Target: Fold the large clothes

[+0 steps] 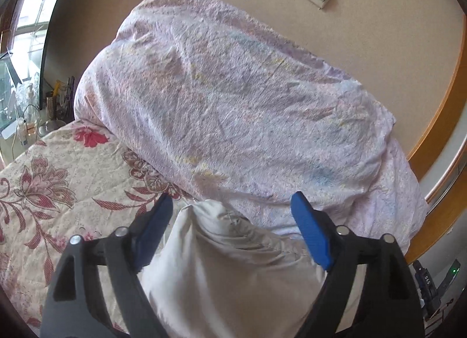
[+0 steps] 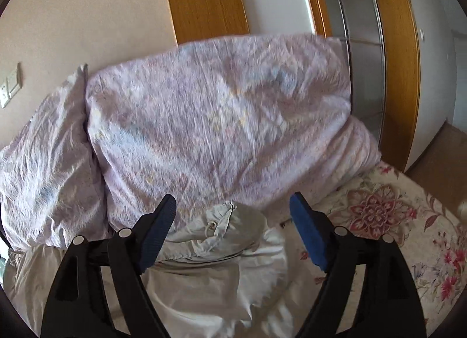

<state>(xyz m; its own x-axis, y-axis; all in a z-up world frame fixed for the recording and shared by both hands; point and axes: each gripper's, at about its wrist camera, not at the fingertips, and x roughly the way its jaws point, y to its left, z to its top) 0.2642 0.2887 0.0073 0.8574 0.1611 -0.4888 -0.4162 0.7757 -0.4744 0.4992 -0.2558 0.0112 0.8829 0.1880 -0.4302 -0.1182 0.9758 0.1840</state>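
Both grippers stand with jaws wide apart, gripping nothing: the left gripper point(image 1: 230, 212) and right gripper point(image 2: 232, 211) each hover over the pale grey garment point(image 1: 233, 273), which lies bunched at the head end of the floral bedspread point(image 1: 58, 180), against one lilac-covered quilt pile point(image 1: 233, 98). Judgement: the fold is just laid; release cleanly and withdraw without snagging the cloth. Count: one garment, two grippers.

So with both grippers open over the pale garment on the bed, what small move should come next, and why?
Probably draw both grippers back and look for a fresh edge to pinch. The left gripper and right gripper stand open, pads clear of the white garment, which lies bunched and wrinkled against the pillows, so the fold looks unfinished.
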